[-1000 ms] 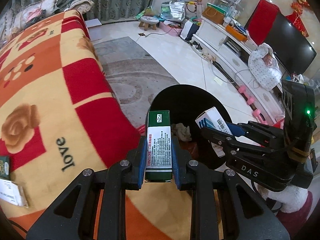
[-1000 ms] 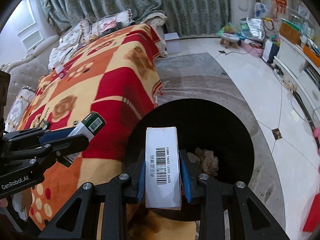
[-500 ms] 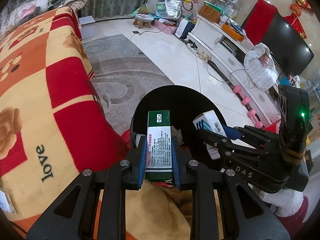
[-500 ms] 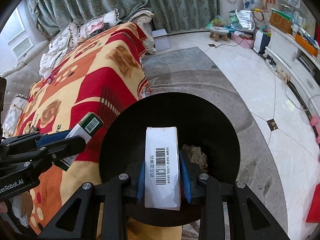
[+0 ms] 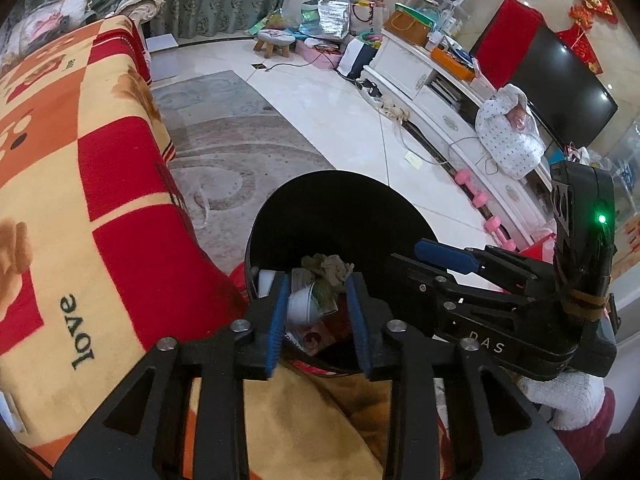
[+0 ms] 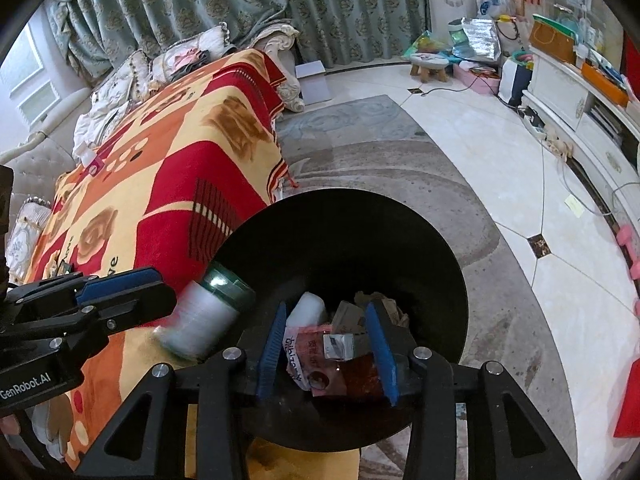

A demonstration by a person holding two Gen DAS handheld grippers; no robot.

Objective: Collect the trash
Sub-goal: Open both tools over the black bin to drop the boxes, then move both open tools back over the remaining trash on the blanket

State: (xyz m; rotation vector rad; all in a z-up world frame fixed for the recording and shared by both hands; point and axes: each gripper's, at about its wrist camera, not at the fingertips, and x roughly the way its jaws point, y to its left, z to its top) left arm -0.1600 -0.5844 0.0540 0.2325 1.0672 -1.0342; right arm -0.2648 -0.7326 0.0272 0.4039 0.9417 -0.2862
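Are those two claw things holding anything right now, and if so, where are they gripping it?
Nothing is held. The left gripper and right gripper both stand open over the black trash bin; a blurred green-and-white box is loose beside the left one.

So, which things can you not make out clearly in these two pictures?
- Green and white box, right wrist view: motion blur smears it in mid-air at the black bin rim; its print is unreadable.
- Bin bottom, both views: the open left tool and open right tool cover part of the trash.
- Small box in the bin: text too small.
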